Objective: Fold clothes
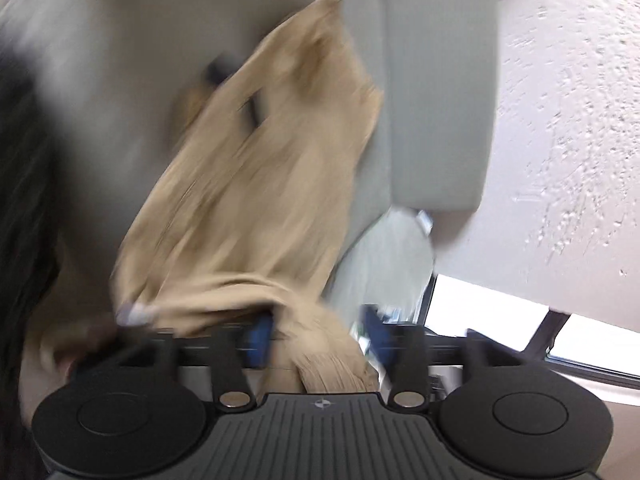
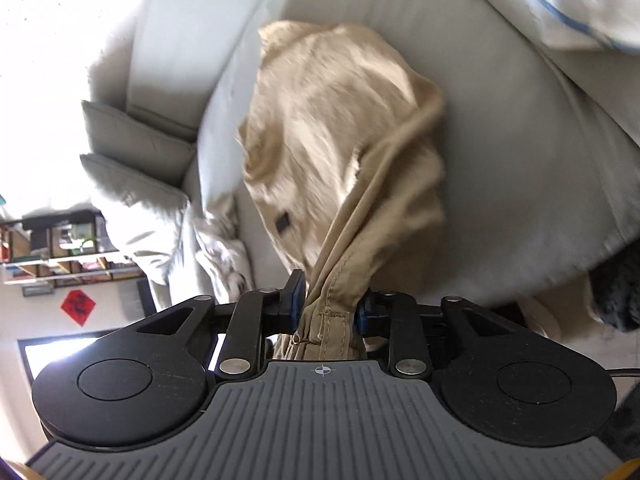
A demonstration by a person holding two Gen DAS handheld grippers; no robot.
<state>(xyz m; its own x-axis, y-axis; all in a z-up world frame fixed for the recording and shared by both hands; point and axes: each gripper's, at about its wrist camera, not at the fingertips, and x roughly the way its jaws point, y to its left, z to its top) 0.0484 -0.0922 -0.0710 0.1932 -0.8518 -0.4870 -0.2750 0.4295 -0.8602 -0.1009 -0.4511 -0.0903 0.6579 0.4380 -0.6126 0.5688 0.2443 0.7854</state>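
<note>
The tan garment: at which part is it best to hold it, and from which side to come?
Grip the tan garment at its stitched hem edge, coming from below the hanging cloth: the right gripper already pinches that firm seam, the rest being loose folds.

A pale grey upholstered sofa (image 2: 500,128) fills the room under a white textured ceiling (image 1: 568,120). Bright windows (image 1: 480,304) glow beside it. A red diamond-shaped wall decoration (image 2: 78,307) hangs below cluttered wooden shelves (image 2: 60,256).

A grey sofa (image 2: 500,128) with cushions (image 2: 136,140) is seen. A red diamond-shaped decoration (image 2: 78,307) is hung on the wall below cluttered shelves (image 2: 60,248).
</note>
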